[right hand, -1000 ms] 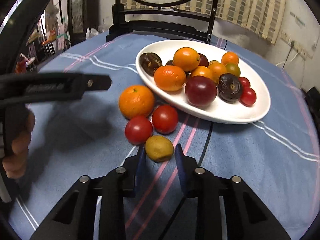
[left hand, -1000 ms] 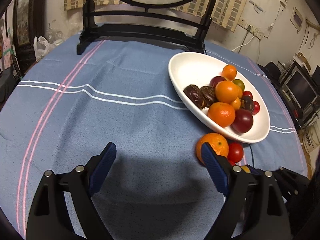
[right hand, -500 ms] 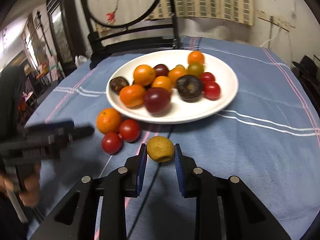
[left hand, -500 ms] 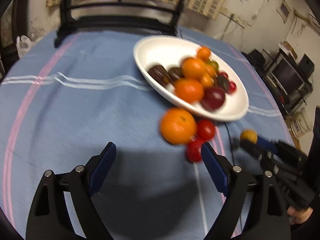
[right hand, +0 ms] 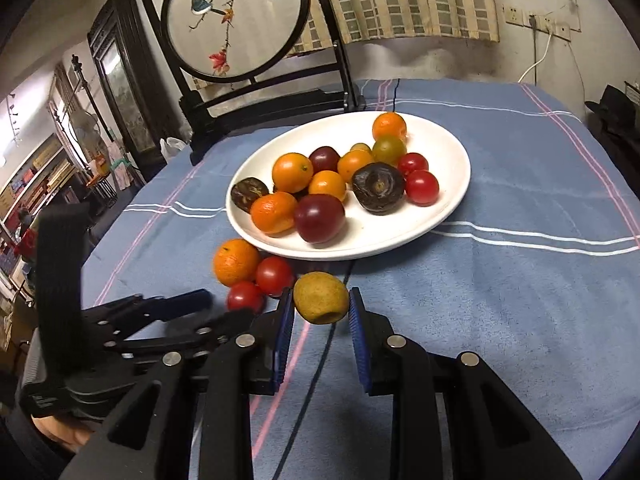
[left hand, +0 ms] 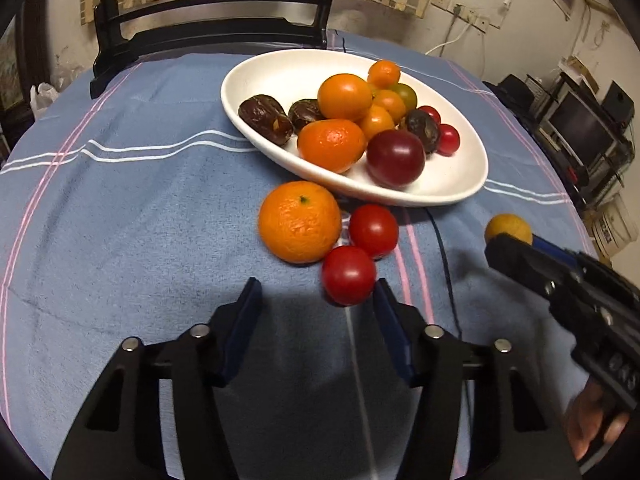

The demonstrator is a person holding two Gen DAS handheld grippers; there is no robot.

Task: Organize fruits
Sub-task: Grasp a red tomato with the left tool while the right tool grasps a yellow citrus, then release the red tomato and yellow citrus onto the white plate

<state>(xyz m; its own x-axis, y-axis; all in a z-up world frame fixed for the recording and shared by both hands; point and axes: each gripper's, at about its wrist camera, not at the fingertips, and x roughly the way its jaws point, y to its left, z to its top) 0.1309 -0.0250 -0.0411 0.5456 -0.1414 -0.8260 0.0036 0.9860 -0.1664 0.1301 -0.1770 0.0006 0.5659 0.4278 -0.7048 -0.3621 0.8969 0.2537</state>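
We see our left gripper (left hand: 316, 312) open at 6 o'clock, a tomato (left hand: 348, 275) just off its right finger. An orange (left hand: 299, 221) and second tomato (left hand: 373, 231) touch it. The bowl (left hand: 280, 76) sits at 12. At 3, our right gripper (left hand: 505, 240) clasps a yellow fruit (left hand: 507, 227).

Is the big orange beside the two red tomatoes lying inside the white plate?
No, the big orange lies on the blue tablecloth, outside the rim of the white plate, next to the two red tomatoes.
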